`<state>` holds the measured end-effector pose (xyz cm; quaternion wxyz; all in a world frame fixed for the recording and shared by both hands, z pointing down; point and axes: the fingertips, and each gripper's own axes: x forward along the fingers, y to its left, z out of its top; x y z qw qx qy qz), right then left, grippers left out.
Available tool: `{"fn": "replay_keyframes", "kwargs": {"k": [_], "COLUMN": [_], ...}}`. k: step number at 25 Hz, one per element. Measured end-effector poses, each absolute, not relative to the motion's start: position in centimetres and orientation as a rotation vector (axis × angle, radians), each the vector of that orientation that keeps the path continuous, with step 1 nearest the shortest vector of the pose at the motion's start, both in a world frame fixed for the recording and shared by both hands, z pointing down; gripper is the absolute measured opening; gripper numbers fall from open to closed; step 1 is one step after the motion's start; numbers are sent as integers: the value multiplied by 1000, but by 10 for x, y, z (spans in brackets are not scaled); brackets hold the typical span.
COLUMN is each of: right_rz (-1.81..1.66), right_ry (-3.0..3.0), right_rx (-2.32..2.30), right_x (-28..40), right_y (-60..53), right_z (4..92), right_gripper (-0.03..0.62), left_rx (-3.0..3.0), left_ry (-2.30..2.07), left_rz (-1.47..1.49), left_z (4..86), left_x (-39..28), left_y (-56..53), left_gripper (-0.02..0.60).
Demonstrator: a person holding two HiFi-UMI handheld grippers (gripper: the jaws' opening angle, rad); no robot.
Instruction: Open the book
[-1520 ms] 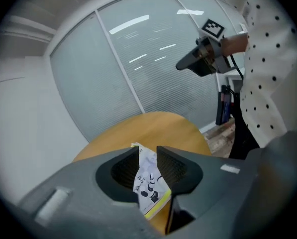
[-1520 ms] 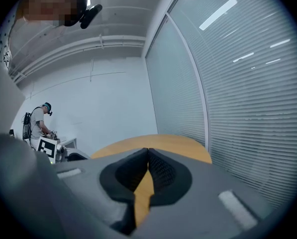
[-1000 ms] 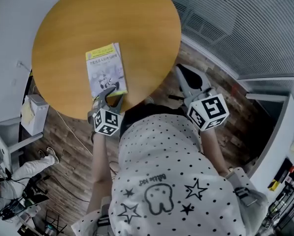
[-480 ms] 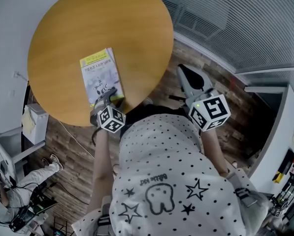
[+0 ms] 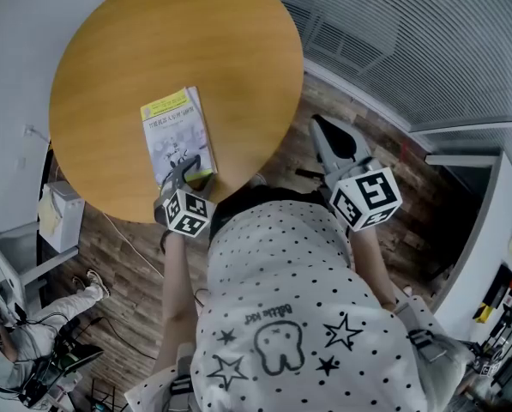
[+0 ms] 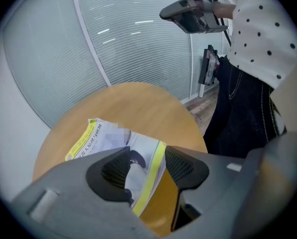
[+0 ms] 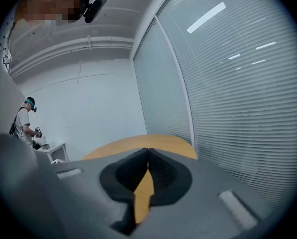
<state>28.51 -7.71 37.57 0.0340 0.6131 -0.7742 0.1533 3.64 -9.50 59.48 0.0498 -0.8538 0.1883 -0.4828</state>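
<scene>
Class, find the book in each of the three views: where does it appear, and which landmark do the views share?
Head view: the book lies on the round wooden table, left of centre, by its near edge.
Left gripper view: the book sits low, left of centre, yellow-striped edge nearest the camera.
Right gripper view: not in it.
Shared landmark: the round wooden table, seen in all three views.

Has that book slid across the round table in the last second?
No. The book lies where it was, by the table's near edge, still closed.

Glossy paper book (image 5: 178,136), smooth wooden table (image 5: 213,41)
</scene>
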Motion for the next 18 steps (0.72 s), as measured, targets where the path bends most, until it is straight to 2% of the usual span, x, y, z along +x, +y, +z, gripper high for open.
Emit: {"fn": "replay_keyframes", "kwargs": {"k": [11, 15, 18], "right_rz": [472, 469, 472], "right_ry": [-2391, -2386, -2389], "right_rx": [1880, 1880, 1876], "right_x": [283, 286, 283], "right_y": [-81, -79, -78], "right_z": [375, 375, 377], "right_gripper": [5, 5, 5], "left_rx": [-2600, -2618, -2608], "left_ry": [640, 790, 837], "left_rz": [-1469, -1370, -1371], "left_z": [599, 578, 576], "left_x": [39, 33, 29], "left_y": [-92, -105, -112], "left_gripper": [133, 68, 54]}}
